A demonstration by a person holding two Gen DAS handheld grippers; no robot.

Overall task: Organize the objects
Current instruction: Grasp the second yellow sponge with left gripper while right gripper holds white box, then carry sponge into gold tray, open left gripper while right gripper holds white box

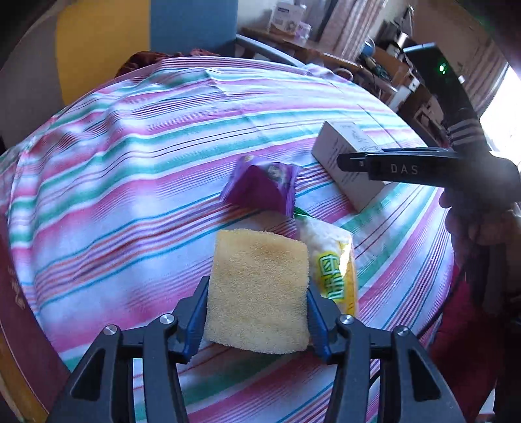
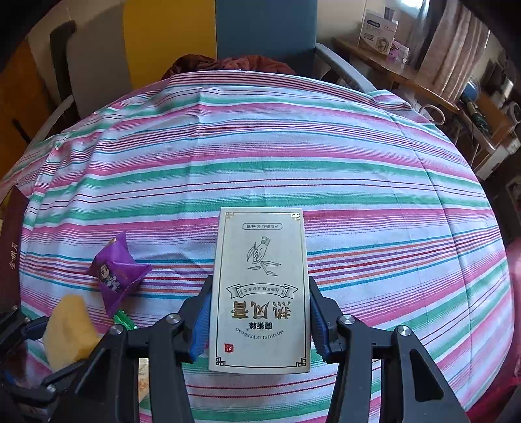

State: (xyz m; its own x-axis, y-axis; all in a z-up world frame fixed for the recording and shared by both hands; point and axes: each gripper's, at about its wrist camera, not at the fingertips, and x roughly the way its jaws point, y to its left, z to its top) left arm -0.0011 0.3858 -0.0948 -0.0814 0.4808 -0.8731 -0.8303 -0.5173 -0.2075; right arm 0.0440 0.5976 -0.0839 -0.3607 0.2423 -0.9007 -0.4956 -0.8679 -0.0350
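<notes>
My left gripper (image 1: 257, 312) is shut on a yellow sponge (image 1: 259, 289) and holds it just above the striped cloth. Beyond it lie a purple snack packet (image 1: 260, 185) and a white and yellow packet (image 1: 332, 260). My right gripper (image 2: 259, 320) is shut on a white box with gold print (image 2: 260, 293), flat over the cloth. That box also shows in the left wrist view (image 1: 345, 162), partly behind the right gripper's black body. In the right wrist view the sponge (image 2: 66, 328) and the purple packet (image 2: 115, 271) lie at the lower left.
A pink, green and white striped cloth (image 2: 293, 156) covers the table. A dark red book or box (image 2: 11, 247) lies at the left edge. A blue chair (image 2: 267, 29) stands behind the table. A cluttered wooden shelf (image 2: 390, 65) is at the back right.
</notes>
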